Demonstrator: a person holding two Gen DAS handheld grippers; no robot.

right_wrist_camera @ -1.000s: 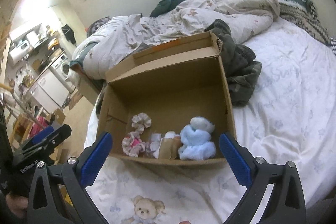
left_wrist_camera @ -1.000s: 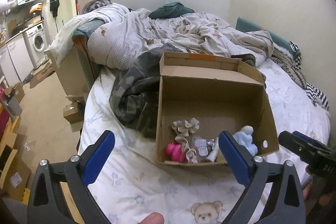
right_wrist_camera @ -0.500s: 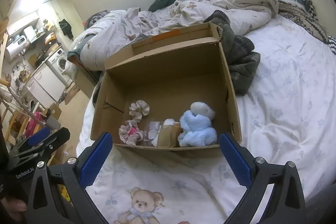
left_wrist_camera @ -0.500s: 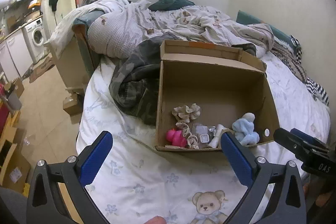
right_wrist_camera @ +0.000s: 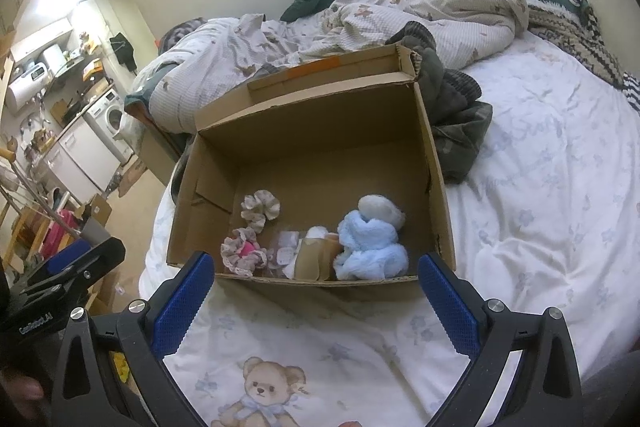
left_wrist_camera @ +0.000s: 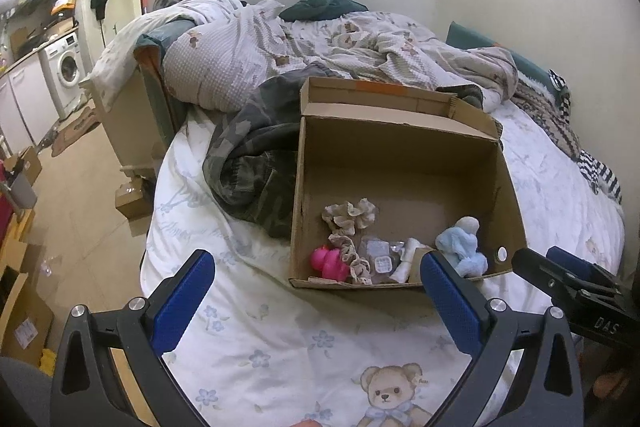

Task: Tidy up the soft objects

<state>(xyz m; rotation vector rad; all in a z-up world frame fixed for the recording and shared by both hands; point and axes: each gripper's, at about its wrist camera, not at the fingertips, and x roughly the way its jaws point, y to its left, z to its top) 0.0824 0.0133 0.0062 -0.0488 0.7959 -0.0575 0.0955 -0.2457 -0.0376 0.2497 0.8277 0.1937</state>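
An open cardboard box (left_wrist_camera: 400, 143) (right_wrist_camera: 320, 123) sits on the bed. Along its near wall lie a light blue plush toy (left_wrist_camera: 460, 243) (right_wrist_camera: 370, 243), two beige scrunchies (left_wrist_camera: 350, 213) (right_wrist_camera: 260, 207), a pink toy (left_wrist_camera: 330, 261) (right_wrist_camera: 246, 249) and small pale items (left_wrist_camera: 380, 259). My left gripper (left_wrist_camera: 316, 291) is open and empty, held over the sheet in front of the box. My right gripper (right_wrist_camera: 312, 297) is open and empty, also just in front of the box. Each gripper shows at the edge of the other's view.
A white sheet with a teddy bear print (left_wrist_camera: 388, 391) (right_wrist_camera: 264, 387) covers the bed. A camouflage garment (left_wrist_camera: 256, 163) (right_wrist_camera: 456, 119) lies beside the box. Rumpled bedding (left_wrist_camera: 320, 51) fills the far end. The floor, small boxes and a washing machine (left_wrist_camera: 66, 71) are to the left.
Both grippers have drawn back and up from the box, so more of the sheet shows in front of it. Nothing in the box has moved.
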